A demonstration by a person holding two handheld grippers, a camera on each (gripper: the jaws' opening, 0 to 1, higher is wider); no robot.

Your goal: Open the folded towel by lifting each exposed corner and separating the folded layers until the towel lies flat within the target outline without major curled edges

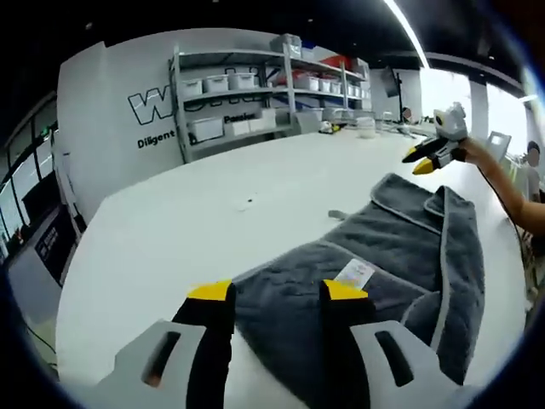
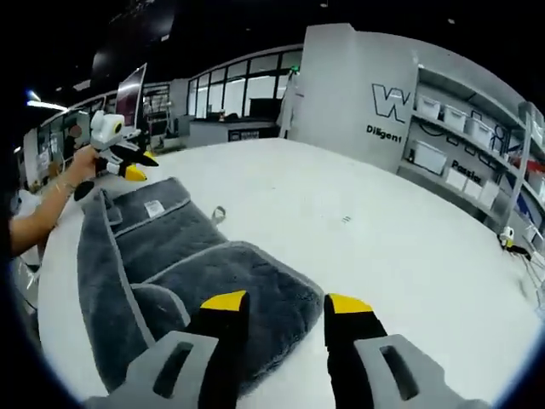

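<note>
On the white table (image 1: 196, 213) lies the grey towel (image 1: 383, 281), partly unfolded: one long side is doubled over lengthwise into a thick band, and a lighter border strip runs along the edges. I see a small white label (image 1: 354, 273) sewn to the upper surface and a short hanging loop (image 2: 218, 214) poking off one edge onto the bare tabletop. I cannot make out any target outline on the table.

From the left gripper view, my left gripper (image 1: 278, 291) hovers over the near end of the towel, its yellow-tipped jaws spread apart with nothing between them; the label sits just by its right-hand tip. Whether the tips touch the cloth I cannot tell. Across the towel, the right gripper (image 1: 423, 160) hangs above the far end, held in a hand (image 1: 479, 153), jaw tips close together and apparently clear of the fabric.

From the right gripper view, that right gripper (image 2: 278, 301) shows its jaws parted and empty, one tip over the towel's rounded corner, the other over bare table. The left gripper (image 2: 132, 165) appears at the far end, held by a hand (image 2: 81, 167).

Beyond the table: a white wall with dark lettering (image 2: 390, 102), metal shelving (image 1: 255, 94) holding white bins (image 1: 217, 83), glazed partitions (image 2: 238, 85), and ceiling strip lighting (image 1: 407, 31).
</note>
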